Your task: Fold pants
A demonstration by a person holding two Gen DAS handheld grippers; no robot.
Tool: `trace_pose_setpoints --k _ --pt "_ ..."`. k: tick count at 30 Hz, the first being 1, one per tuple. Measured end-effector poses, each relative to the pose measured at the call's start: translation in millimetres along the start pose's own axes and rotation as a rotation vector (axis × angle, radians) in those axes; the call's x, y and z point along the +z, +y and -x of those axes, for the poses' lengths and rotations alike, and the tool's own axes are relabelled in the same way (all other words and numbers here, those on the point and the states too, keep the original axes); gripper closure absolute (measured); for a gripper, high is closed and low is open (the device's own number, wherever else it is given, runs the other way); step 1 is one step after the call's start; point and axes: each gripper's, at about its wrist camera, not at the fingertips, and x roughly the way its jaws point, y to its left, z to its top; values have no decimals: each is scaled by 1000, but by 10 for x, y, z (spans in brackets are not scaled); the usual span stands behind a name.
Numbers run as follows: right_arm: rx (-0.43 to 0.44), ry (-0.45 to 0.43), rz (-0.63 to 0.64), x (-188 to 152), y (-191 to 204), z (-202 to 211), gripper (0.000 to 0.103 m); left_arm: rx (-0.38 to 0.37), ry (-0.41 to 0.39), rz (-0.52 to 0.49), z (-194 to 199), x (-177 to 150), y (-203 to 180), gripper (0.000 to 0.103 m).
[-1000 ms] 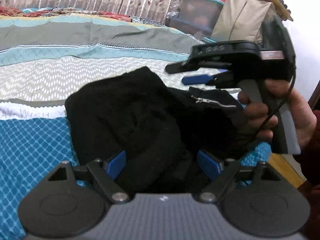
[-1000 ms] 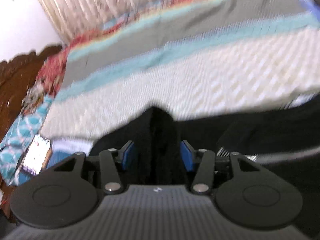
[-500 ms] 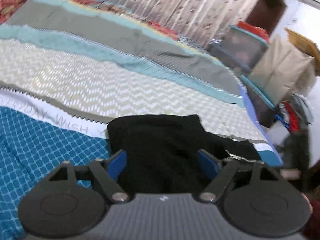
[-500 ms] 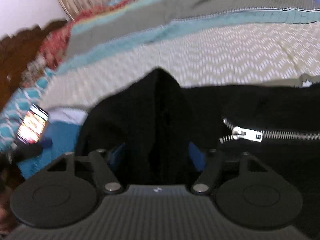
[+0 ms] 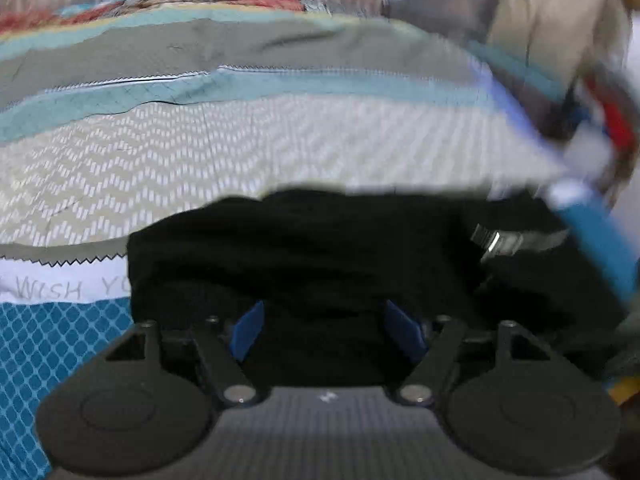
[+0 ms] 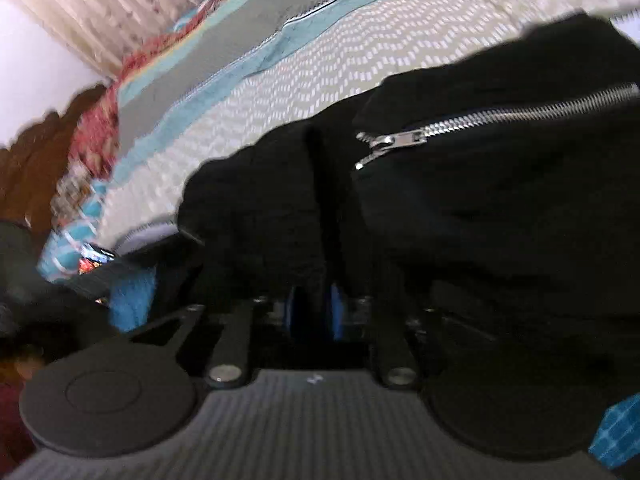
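1. The pants (image 5: 320,248) lay bunched in a dark heap on the bed (image 5: 200,152), near its front edge, over the patterned bedspread (image 6: 340,48).
2. They were black, thick and soft, and looked fleecy. I judged they would sag and drape from any hold and would not keep a crease by themselves.
3. They seemed light enough for one claw to lift, though a doubled layer would be bulky between the jaws.
4. A metal zipper (image 6: 460,128) ran across one fold. I judged it a stiff, slick line best left out of the pinch, since pads could slide on it.
5. The left claw (image 5: 324,332) stood with its blue pads (image 5: 248,332) apart, one on each side of a fold of cloth. The picture did not show them pressing on it, so I took this claw as spread and not gripping.
6. The right claw (image 6: 314,312) was closing, its pads (image 6: 295,312) nearly together, with a ridge of black cloth pinched between them.
7. I judged the best holds to be the outer edges or corners of a folded layer, one claw at each end, so the cloth would lift evenly and lie flat.
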Motion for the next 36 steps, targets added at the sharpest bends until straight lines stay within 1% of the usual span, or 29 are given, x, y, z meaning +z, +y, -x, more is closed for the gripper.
trace_pose_setpoints --k 1,2,5,6,7,8,9,10,12,14,15,18,19,22,24,25,27,29,32,36 --pt "1 -16 11 18 18 62 70 11 -23 -17 12 -39 -26 34" --pt "2 -41 30 24 24 137 69 10 -24 -15 38 -48 -23 34" --pt "40 -122 53 28 -71 412 68 -14 -1 35 161 6 49 34" --pt "47 -152 46 27 -152 506 68 -28 -1 58 225 35 66 33" --pt "46 -187 36 25 -239 598 68 -50 -18 80 308 64 78 30" --pt "38 -224 22 12 -342 676 68 -65 -38 88 371 96 64 29" --pt "19 -260 6 -9 -424 755 64 -75 -61 89 431 125 37 25" --pt "-7 -293 -11 -24 -512 854 58 -84 -75 88 472 138 1 25" --pt "-32 -336 -46 -56 -701 1001 58 -104 -67 78 472 143 -91 25" --pt "-49 -353 -83 -71 -864 1092 58 -104 -36 41 428 81 -226 25" --pt "-58 -359 -94 -87 -921 1105 58 -90 -16 17 395 44 -304 25" --pt "-63 -353 -125 -152 -1017 1104 58 -1 50 -37 266 -76 -500 25" --pt "-55 -346 -130 -155 -1024 1072 58 29 64 -37 237 -102 -540 22" --pt "-37 -315 -110 -184 -973 996 58 80 79 -2 226 -123 -561 16" --pt "-37 -276 -89 -187 -865 890 58 108 92 7 223 -130 -578 15" --pt "-42 -241 -87 -206 -848 792 58 121 96 10 219 -136 -590 14" --pt "-69 -184 -102 -238 -856 618 60 142 102 16 222 -133 -602 13" --pt "-69 -213 -96 -307 -853 600 59 161 106 20 231 -155 -624 11" --pt "-66 -215 -92 -307 -850 625 59 188 114 20 242 -179 -639 3" --pt "-15 -232 -178 -339 -972 659 59 190 126 37 236 -189 -623 1"
